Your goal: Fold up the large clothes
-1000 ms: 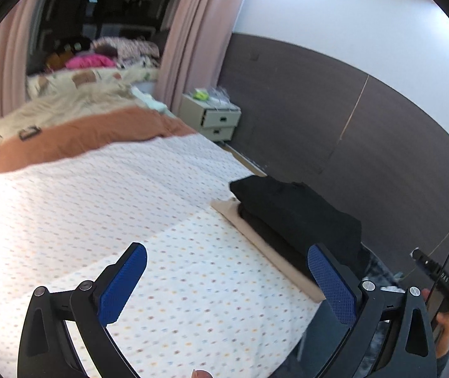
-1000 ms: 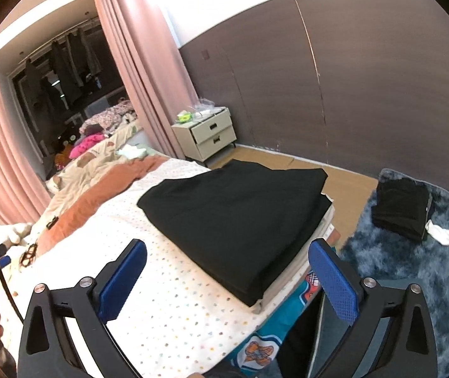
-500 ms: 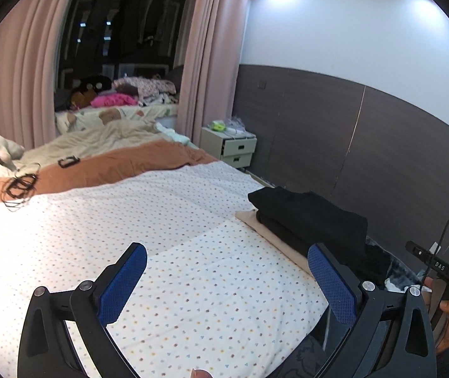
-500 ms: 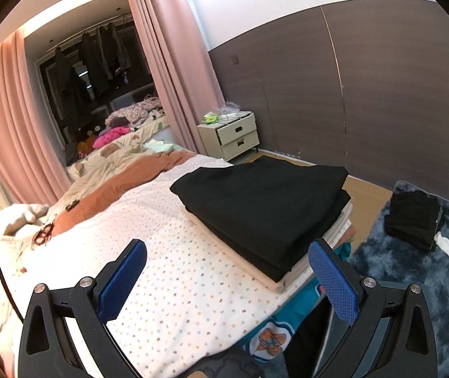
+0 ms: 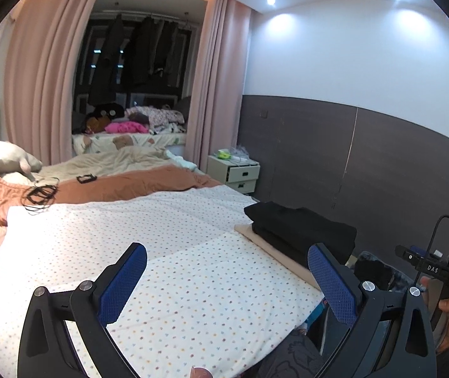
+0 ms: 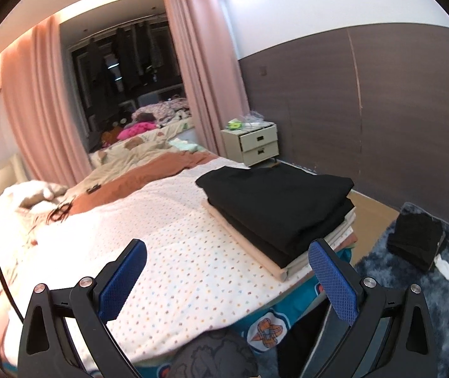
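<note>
A bed's dotted white cover lies in front of a rust-brown blanket. A tangle of black cord rests on the blanket's left part. Pink curtains frame a dark window. A cream nightstand with two drawers stands against the dark wall panel. A shaggy blue rug covers the floor.

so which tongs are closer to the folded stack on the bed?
Right. The right tongs hang open just short of the folded stack, which sits ahead and slightly right. The left tongs, also open, are farther off, with the stack well to their right.
</note>
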The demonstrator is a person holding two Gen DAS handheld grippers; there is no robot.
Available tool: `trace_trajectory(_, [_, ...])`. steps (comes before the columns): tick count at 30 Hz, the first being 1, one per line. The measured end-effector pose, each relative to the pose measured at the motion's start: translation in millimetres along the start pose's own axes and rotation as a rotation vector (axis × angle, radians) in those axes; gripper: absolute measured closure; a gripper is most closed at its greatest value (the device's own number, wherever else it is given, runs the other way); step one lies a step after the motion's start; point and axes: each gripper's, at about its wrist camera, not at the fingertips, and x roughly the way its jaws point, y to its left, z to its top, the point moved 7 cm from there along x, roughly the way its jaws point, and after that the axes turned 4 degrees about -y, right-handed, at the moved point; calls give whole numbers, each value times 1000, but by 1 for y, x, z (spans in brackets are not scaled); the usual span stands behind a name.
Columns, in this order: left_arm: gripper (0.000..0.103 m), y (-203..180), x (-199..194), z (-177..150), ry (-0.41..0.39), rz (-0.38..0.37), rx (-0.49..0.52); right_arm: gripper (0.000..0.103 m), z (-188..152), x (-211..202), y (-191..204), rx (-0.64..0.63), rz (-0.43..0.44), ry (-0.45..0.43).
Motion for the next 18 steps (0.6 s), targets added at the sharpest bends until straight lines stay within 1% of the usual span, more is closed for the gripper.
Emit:
trace_trajectory(5, [1, -11, -32, -15, -36, 52, 42, 0, -10, -16, 8, -29, 52, 2])
trace_trajectory(7, [1, -14, -42, -23, -38, 72, 51, 0, -14, -23, 9, -33, 81, -1])
trace_trajectory(10, [1, -16, -58, -37, -48, 91, 41, 0, -21, -33, 14, -57, 124, 2])
trace_trajectory(13, [1, -17, -71, -48, -53, 102, 29, 0, -26, -43, 21, -87, 145, -8])
trace_trajectory(15, [1, -16, -77, -56, -48, 126, 20, 0, -29, -50, 24, -100, 164, -16])
trace_trajectory(18, [1, -14, -87, -71, -31, 137, -9, 0, -37, -60, 26, -116, 186, -24])
